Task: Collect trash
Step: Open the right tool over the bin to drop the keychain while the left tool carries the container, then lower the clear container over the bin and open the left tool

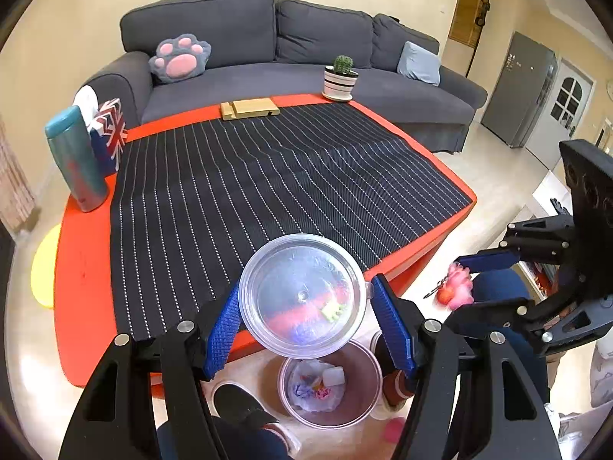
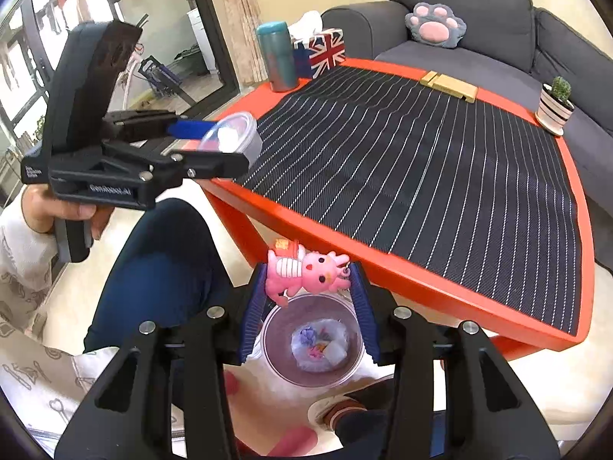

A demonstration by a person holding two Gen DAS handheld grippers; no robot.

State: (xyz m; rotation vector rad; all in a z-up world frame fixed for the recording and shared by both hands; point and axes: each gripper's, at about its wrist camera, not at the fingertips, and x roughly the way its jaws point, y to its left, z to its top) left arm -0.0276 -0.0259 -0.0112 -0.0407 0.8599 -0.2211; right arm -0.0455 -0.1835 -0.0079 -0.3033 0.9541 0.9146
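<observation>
My left gripper (image 1: pixel 304 303) is shut on a clear round plastic container (image 1: pixel 302 295), held off the table's near edge above the trash bin (image 1: pixel 360 391). The container also shows in the right wrist view (image 2: pixel 233 138). My right gripper (image 2: pixel 306 287) is shut on a pink plush toy keychain (image 2: pixel 302 274), held directly over the trash bin (image 2: pixel 276 345) on the floor. The bin holds crumpled paper and wrappers (image 2: pixel 320 345). The right gripper with the pink toy (image 1: pixel 458 287) shows at the right of the left wrist view.
An orange table (image 1: pixel 88 280) with a black striped mat (image 1: pixel 268 176) carries a teal bottle (image 1: pixel 76 157), a Union Jack tissue box (image 1: pixel 111 130), a wooden block (image 1: pixel 249 109) and a potted cactus (image 1: pixel 340 78). A grey sofa (image 1: pixel 268 38) stands behind. The person's legs (image 2: pixel 161 260) and shoes flank the bin.
</observation>
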